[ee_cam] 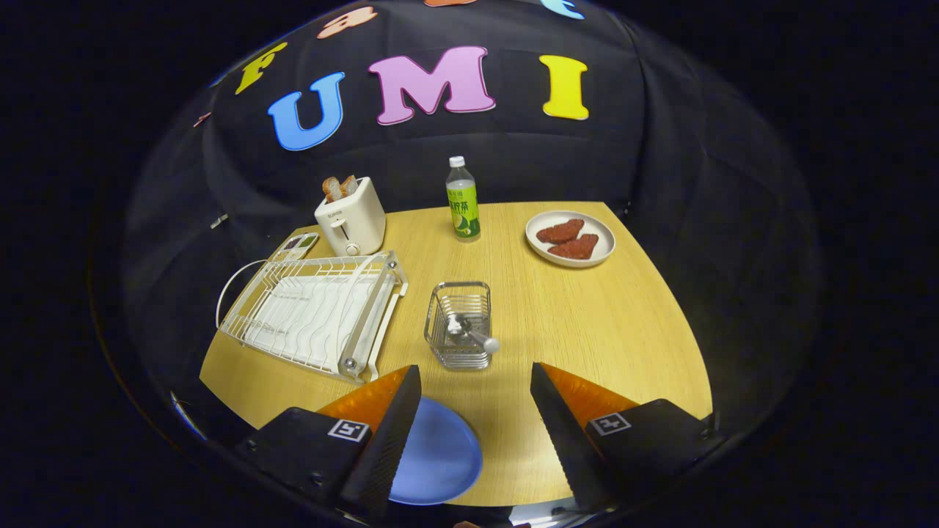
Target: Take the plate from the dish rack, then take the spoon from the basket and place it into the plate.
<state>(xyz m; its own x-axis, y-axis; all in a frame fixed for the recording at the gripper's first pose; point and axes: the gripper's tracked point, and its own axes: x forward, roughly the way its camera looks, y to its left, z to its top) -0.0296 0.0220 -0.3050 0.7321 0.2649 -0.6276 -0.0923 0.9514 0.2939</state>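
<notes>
A blue plate lies flat on the wooden table, partly under my left finger. My gripper hovers above the table's near edge, open, with nothing between its fingers. Just ahead of the fingers stands a small wire basket holding a metal spoon, whose handle end pokes out over the basket's near rim. To the left of the basket sits the white wire dish rack with nothing in it.
A cream toaster with toast stands behind the rack. A green-labelled bottle is at the table's back middle. A white plate with red-brown food sits at the back right. A small device lies beside the toaster.
</notes>
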